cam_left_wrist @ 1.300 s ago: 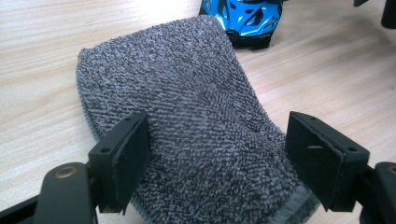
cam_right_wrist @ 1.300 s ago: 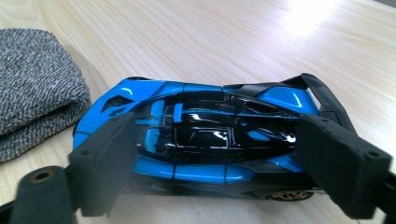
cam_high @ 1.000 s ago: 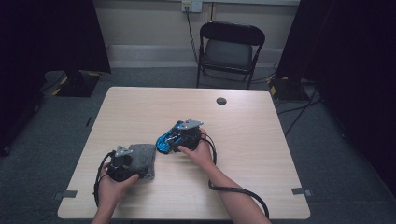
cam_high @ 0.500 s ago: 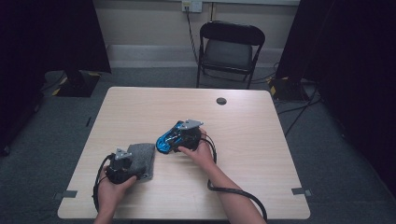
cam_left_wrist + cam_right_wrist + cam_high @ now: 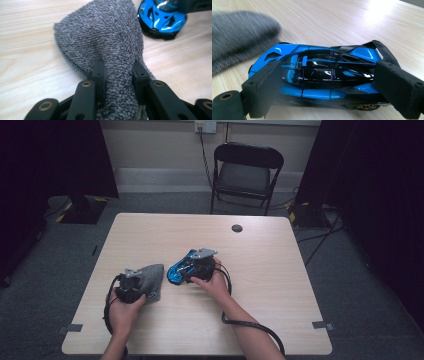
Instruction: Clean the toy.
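Grey terry cloth [image 5: 107, 37] is bunched between my left gripper's [image 5: 119, 72] fingers [image 5: 98, 72]; they have just been closing and now pinch a fold of it, with the rest of the cloth spread flat on the counter [image 5: 280, 270] ahead of them. From the high view the cloth [image 5: 151, 279] lies near the counter's front left part, its near edge under my left gripper [image 5: 131, 287], which my left hand [image 5: 122, 312] holds low over the wood.

Just beside the cloth, toward the middle of the counter, sits the blue and black toy car [image 5: 179, 268]. In the right gripper view the car [image 5: 317, 75] lies crosswise, and my right gripper's [image 5: 325, 87] fingers [image 5: 395, 87] are clamped on its two ends, one pad at the nose and one at the tail wing. The car's gold wheel rests on or just above the wood; I cannot tell which. My right hand [image 5: 216, 282] grips the right gripper [image 5: 202, 265] from behind, its cable looping back toward the counter's front edge.

Farther out, a small dark round hole [image 5: 237, 228] sits near the counter's far edge, and a black folding chair [image 5: 247, 172] stands beyond it against the wall.
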Demonstrator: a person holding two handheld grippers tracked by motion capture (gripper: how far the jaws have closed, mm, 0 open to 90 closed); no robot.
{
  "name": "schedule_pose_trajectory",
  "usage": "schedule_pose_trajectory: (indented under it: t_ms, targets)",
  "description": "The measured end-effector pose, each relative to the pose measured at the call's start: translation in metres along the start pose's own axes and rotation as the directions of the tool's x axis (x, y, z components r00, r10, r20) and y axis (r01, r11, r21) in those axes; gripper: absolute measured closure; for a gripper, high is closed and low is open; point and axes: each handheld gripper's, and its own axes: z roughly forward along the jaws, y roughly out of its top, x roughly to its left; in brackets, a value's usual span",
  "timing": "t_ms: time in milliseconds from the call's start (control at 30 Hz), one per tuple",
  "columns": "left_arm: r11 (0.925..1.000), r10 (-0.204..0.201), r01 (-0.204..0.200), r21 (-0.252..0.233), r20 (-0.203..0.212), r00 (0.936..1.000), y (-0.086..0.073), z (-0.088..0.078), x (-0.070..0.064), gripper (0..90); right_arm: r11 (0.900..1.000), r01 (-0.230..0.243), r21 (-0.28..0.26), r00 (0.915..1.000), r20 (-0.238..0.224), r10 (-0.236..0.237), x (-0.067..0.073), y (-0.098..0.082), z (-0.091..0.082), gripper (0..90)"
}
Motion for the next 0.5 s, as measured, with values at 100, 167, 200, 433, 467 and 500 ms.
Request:
schedule_pose_trajectory:
  t_ms: [100,167,200,433,467,500]
  targets:
    - [0.9983,0.04,-0.042,0.04,0.054,0.9978,0.005,0.002,-0.015,71.7,1.0,0.0,0.001,1.0,0.0,0.0,0.0,0.0,0.0,8.5]
    - [0.9951,0.06,-0.067,0.072,0.094,0.9937,0.007,0.002,-0.023,72.3,1.0,0.0,0.0,1.0,0.0,0.0,0.0,0.0,0.0,8.5]
    - [0.995,0.056,-0.064,0.077,0.097,0.9937,0.007,0.002,-0.026,72.4,1.0,0.0,0.001,1.0,0.0,0.0,0.0,0.0,0.0,8.5]
    - [0.9952,0.021,-0.036,0.091,0.165,0.986,0.005,-0.001,-0.028,72.7,1.0,0.0,0.0,1.0,0.0,0.0,0.0,0.0,0.0,8.5]
    - [0.9944,0.02,-0.038,0.098,0.175,0.9843,0.004,-0.001,-0.029,72.7,1.0,0.001,0.0,1.0,0.0,-0.001,0.0,0.0,0.0,8.5]
    - [0.9943,0.018,-0.037,0.1,0.182,0.9831,0.004,-0.002,-0.03,72.7,1.0,0.001,0.001,1.0,-0.001,-0.001,0.0,0.0,0.0,8.5]
